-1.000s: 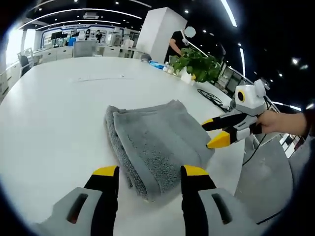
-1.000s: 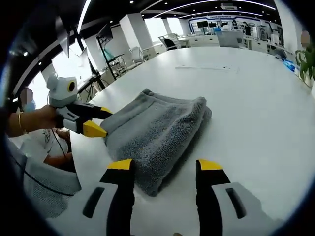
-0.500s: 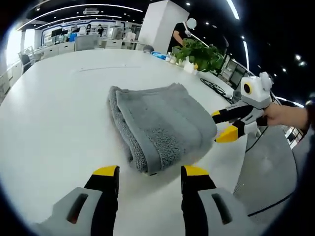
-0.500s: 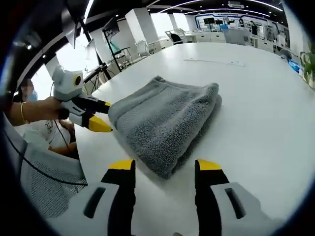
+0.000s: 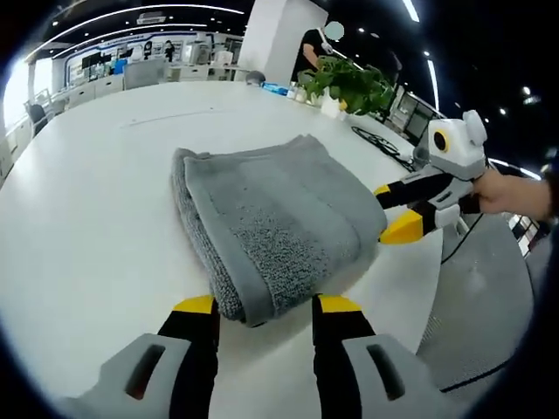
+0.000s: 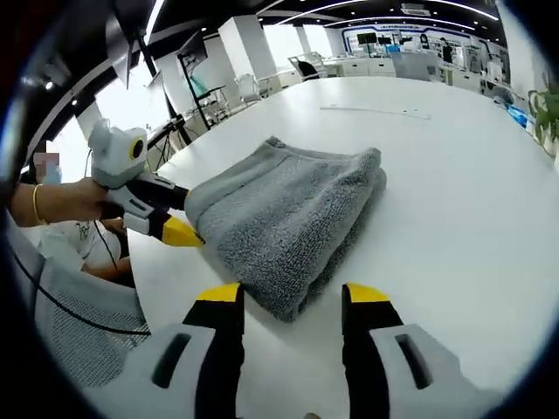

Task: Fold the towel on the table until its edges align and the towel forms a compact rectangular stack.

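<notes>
In my left gripper view the left claw (image 5: 258, 305) has its yellow-tipped jaws apart, and the near corner of the folded grey towel (image 5: 271, 218) lies just ahead of them, between the tips, on the white desk (image 5: 79, 227). The towel sits as a thick folded rectangle. To the right of my left claw, the right claw (image 5: 397, 214) comes in held by a hand (image 5: 515, 194), its tips at the towel's far side edge. In my right gripper view the right claw (image 6: 286, 295) is likewise spread, the towel (image 6: 284, 209) just ahead of it; the left claw (image 6: 179, 218) touches the towel's left edge. I see a potted plant (image 5: 349, 83) beyond the towel.
</notes>
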